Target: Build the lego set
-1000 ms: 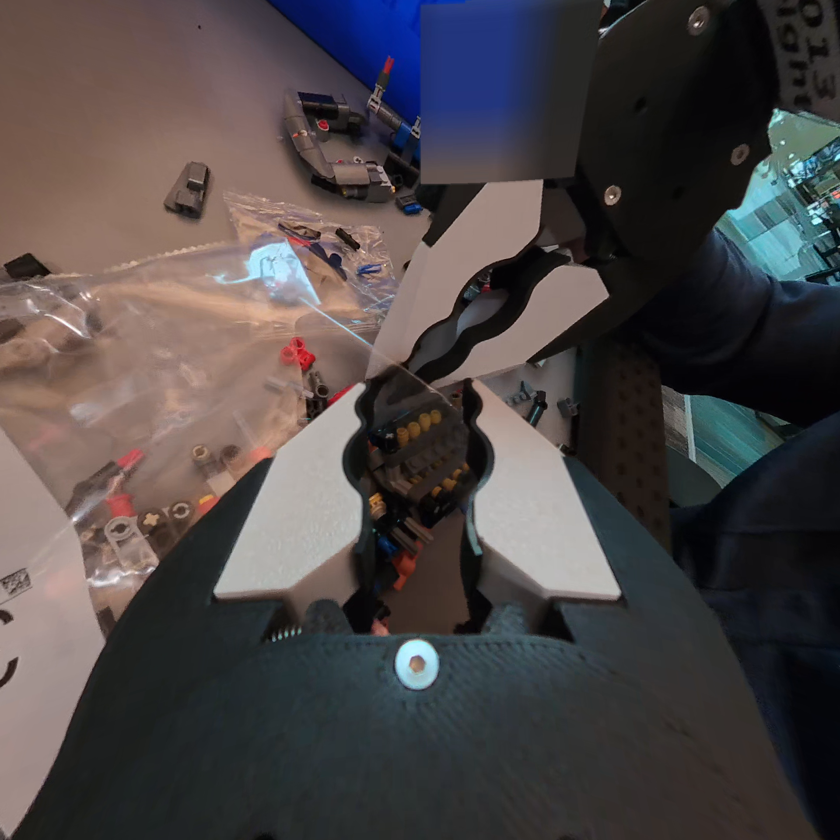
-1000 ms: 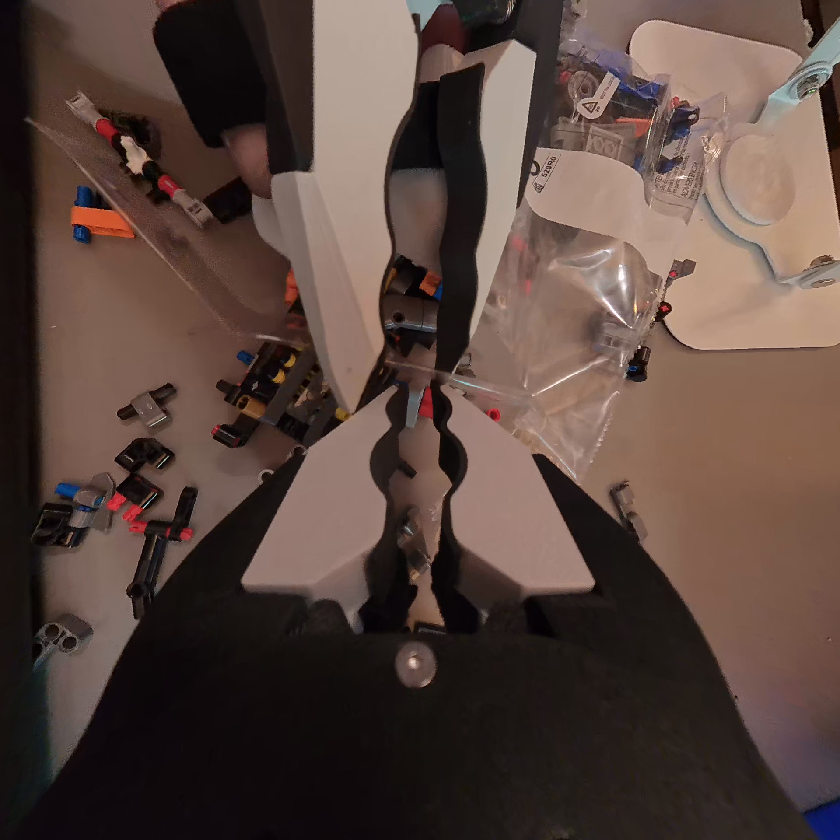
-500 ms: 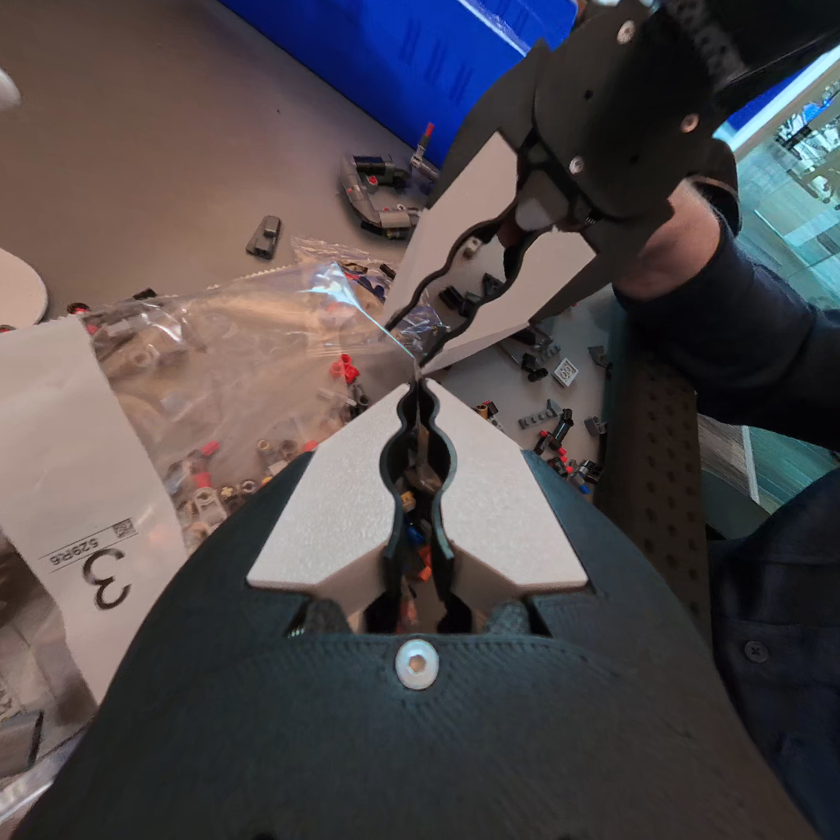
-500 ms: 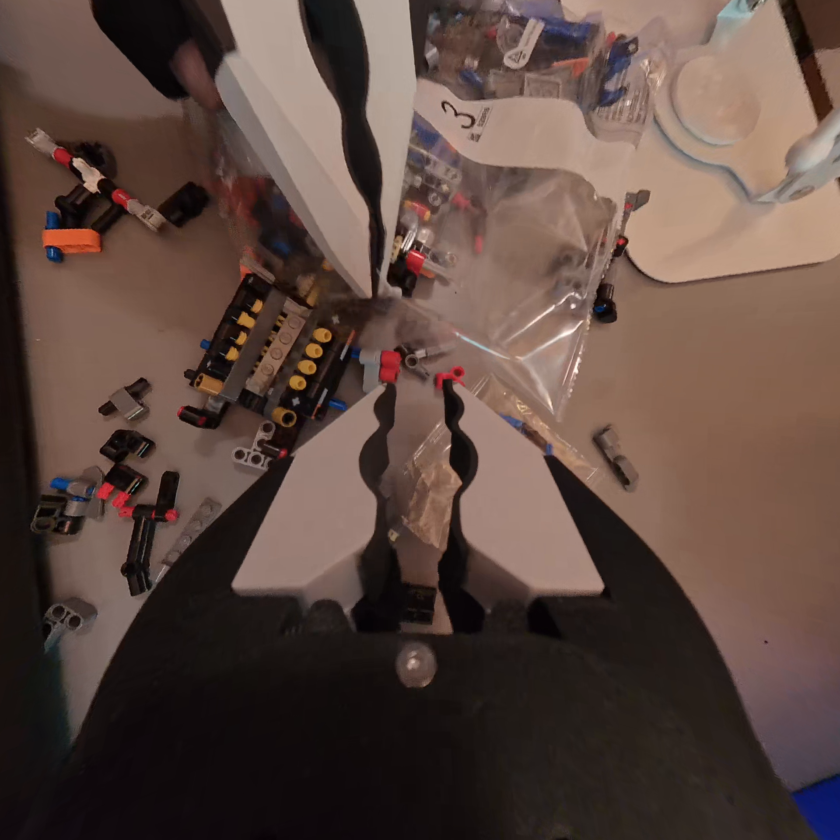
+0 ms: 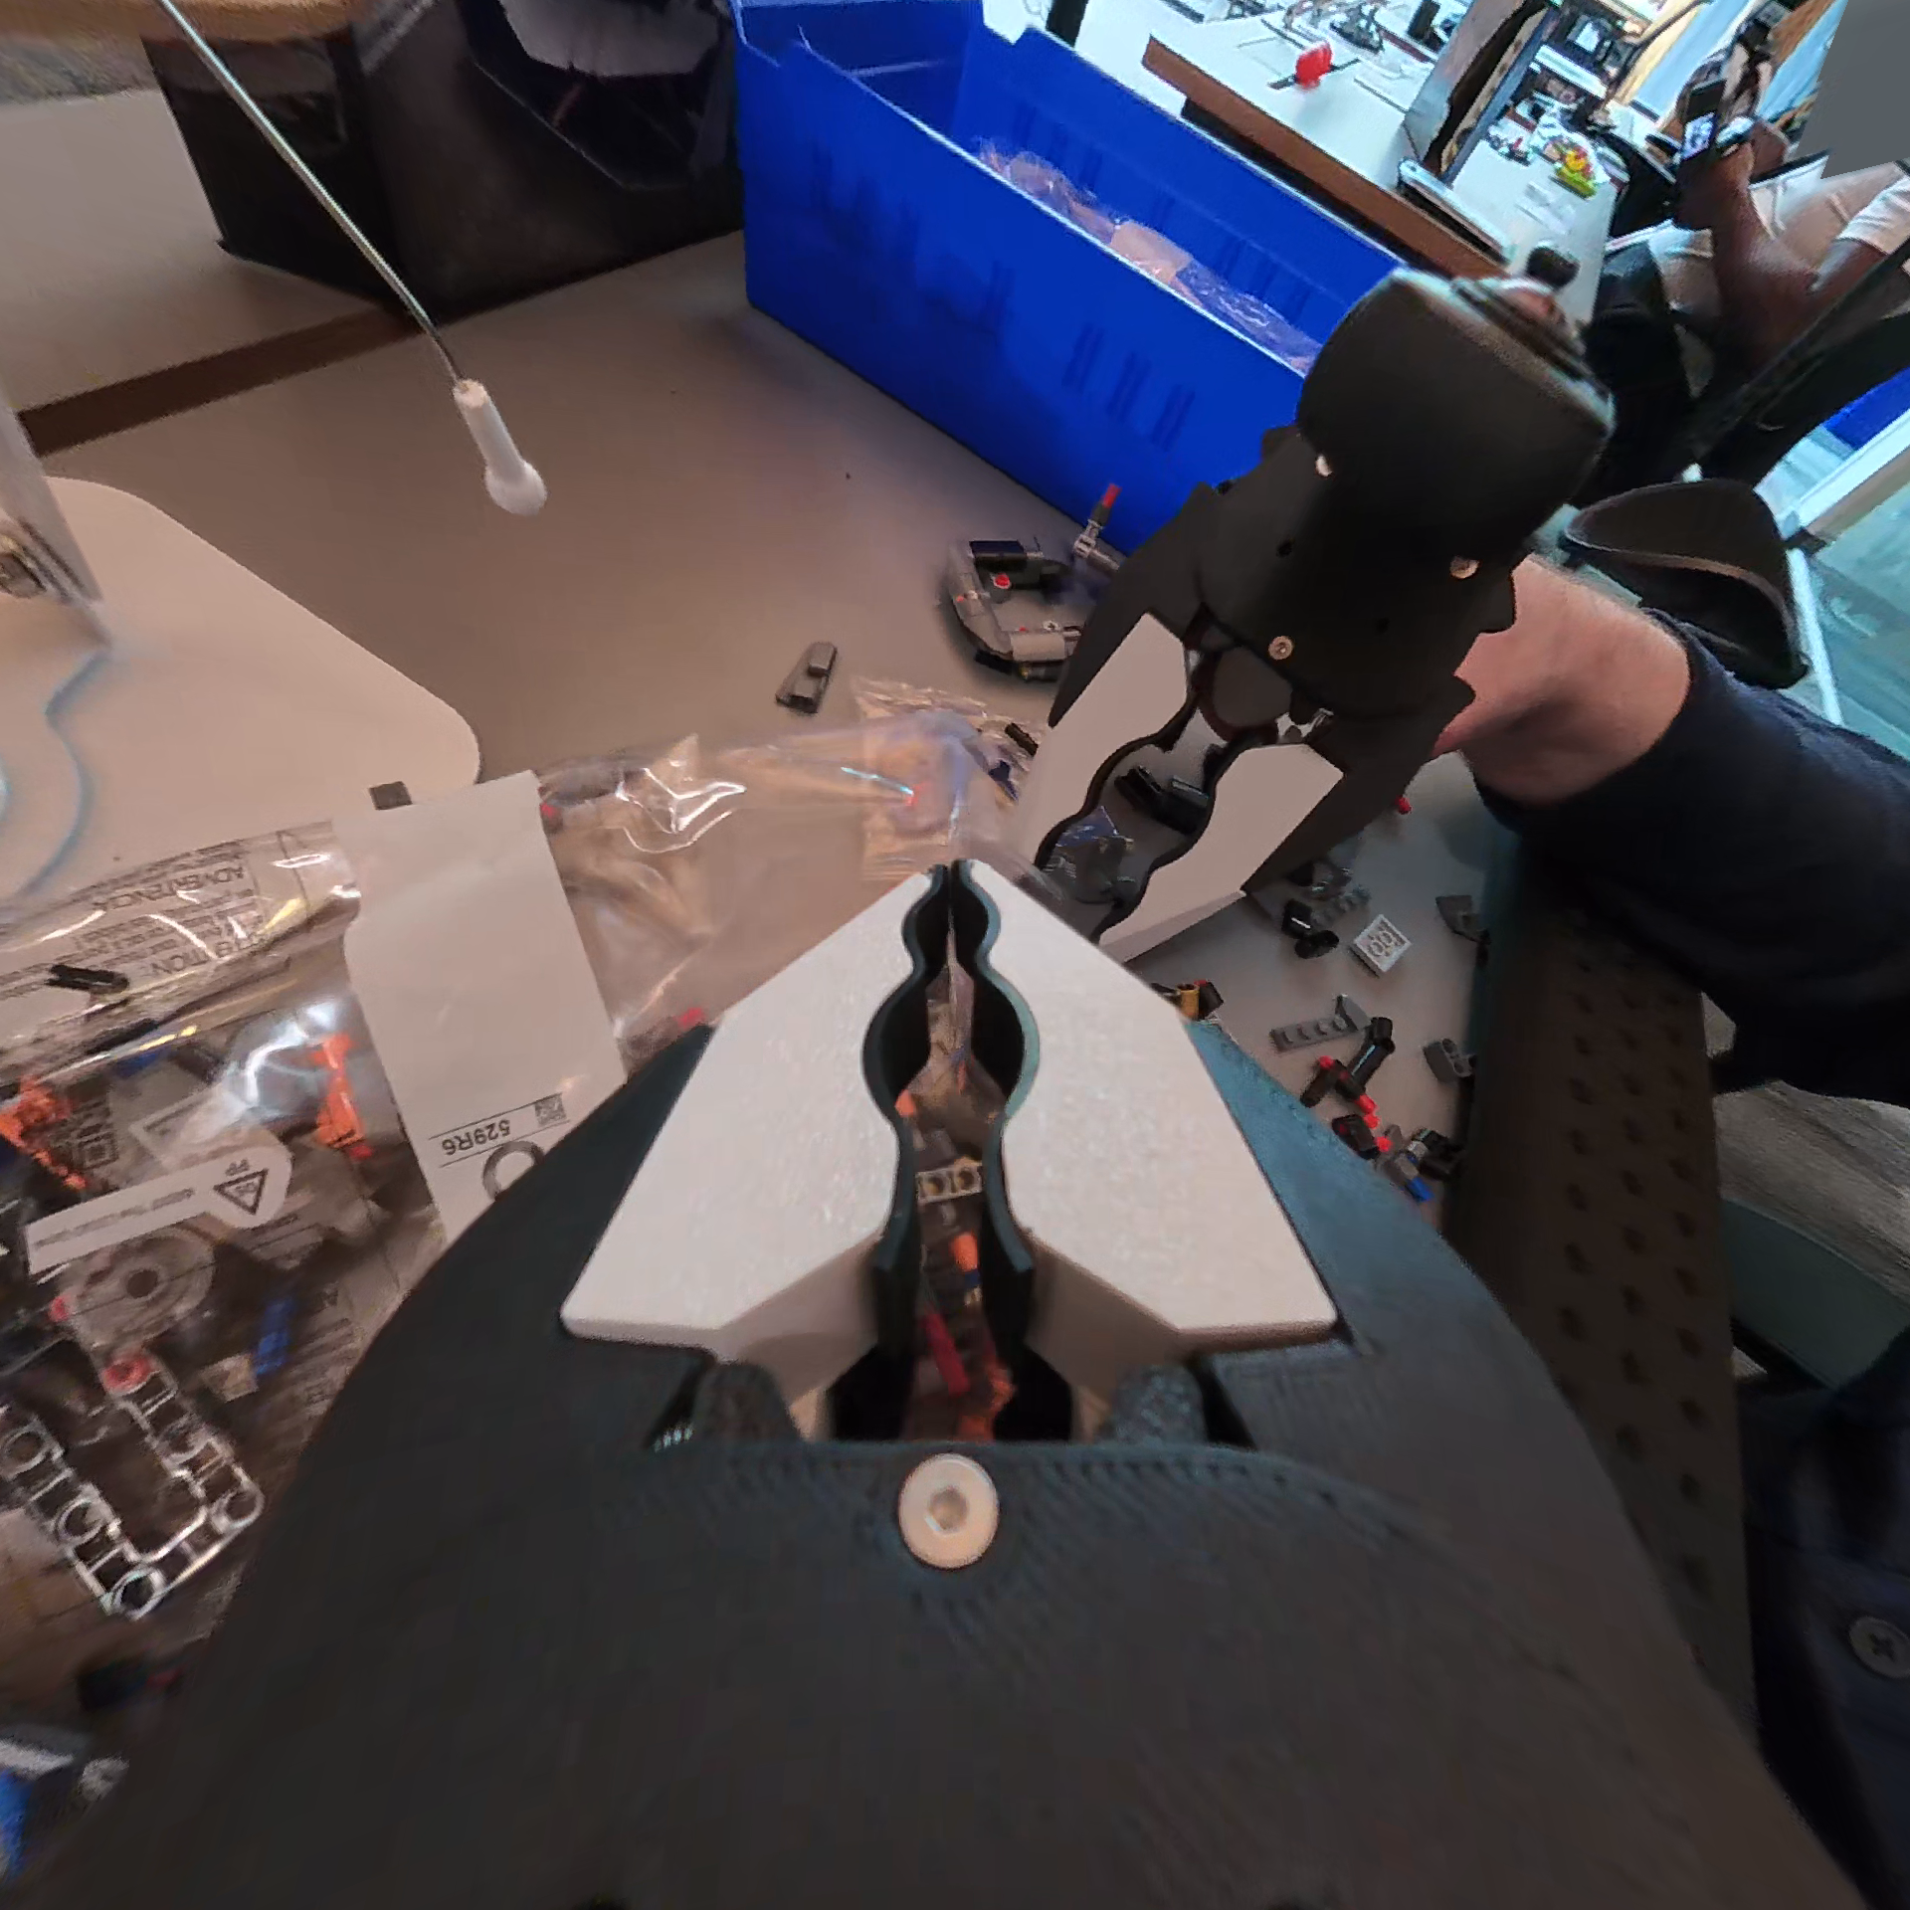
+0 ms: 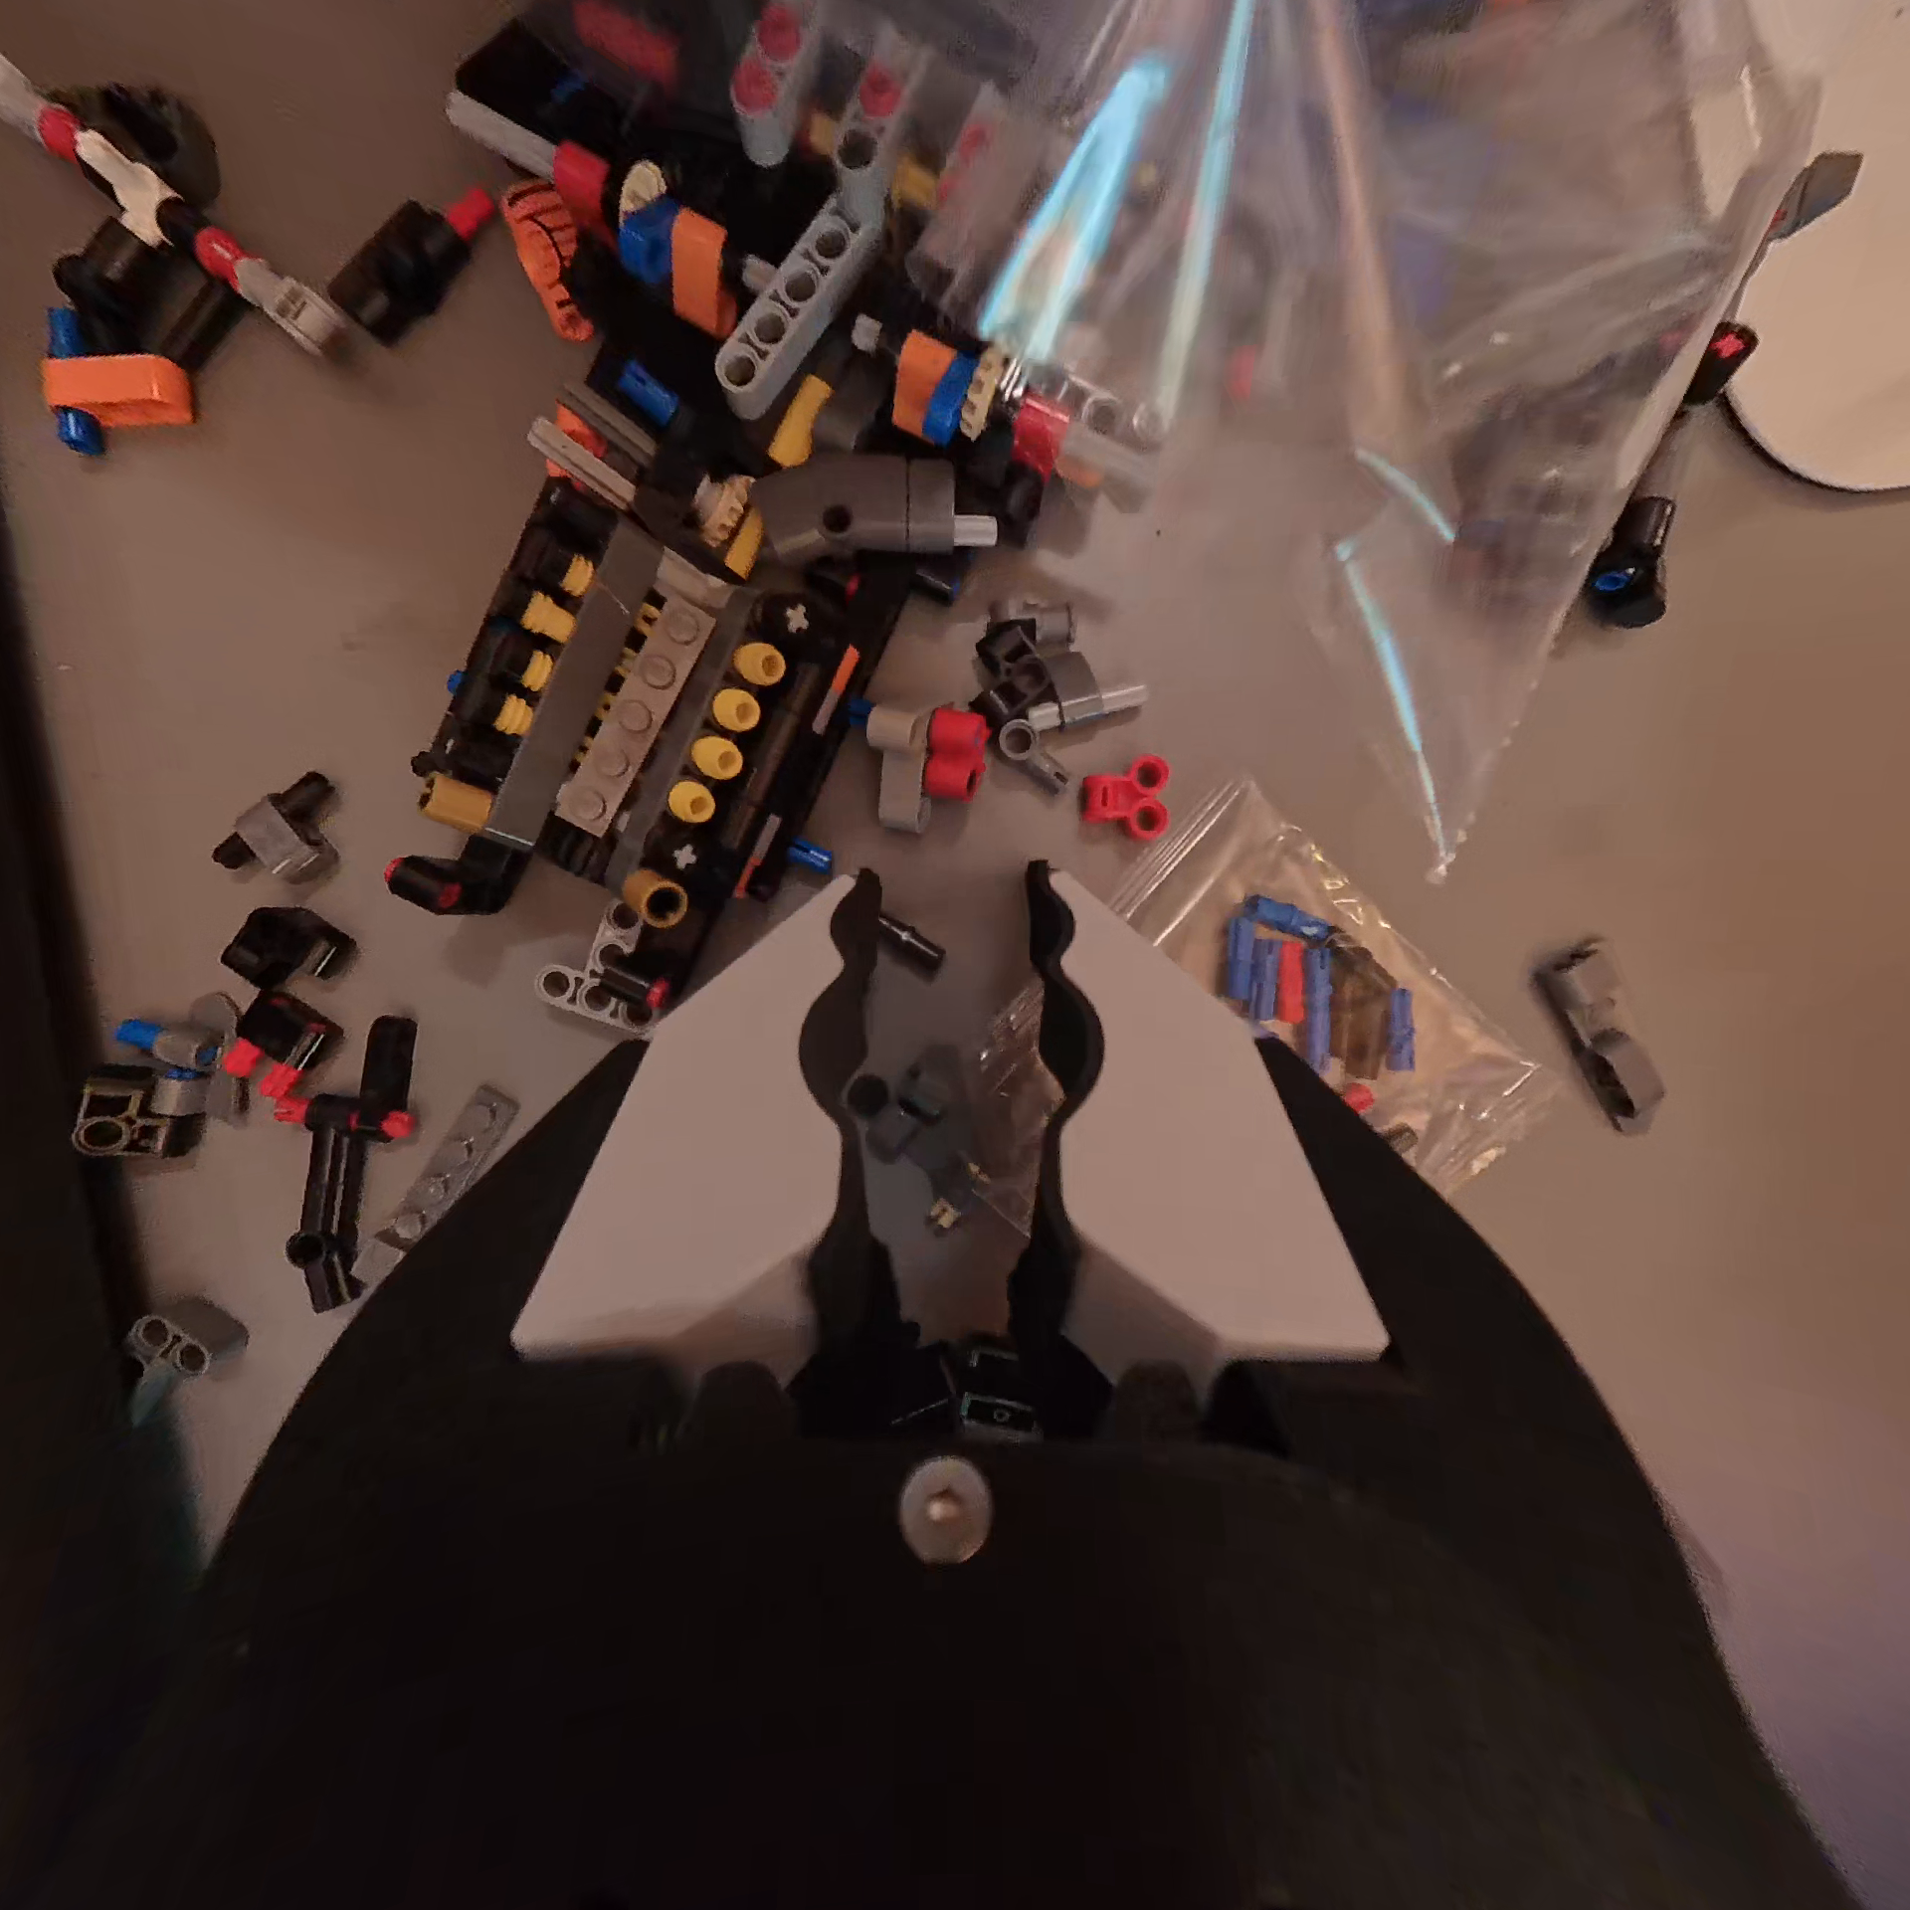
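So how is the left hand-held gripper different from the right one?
The left hand-held gripper is shut, pinching the big clear bag; the right hand-held gripper is open and holds nothing. The left points across the table; the right points down at loose pieces. Both have white fingers with wavy black pads.

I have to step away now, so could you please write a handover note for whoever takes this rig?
Left hand-held gripper: shut, apparently pinching the edge of the clear bag.
Right hand-held gripper: open, empty, over loose pieces.
Partial build lies on the table, small pin bag nearby.
Done: pieces tipped out.
Left: most assembly; another bag holds parts.
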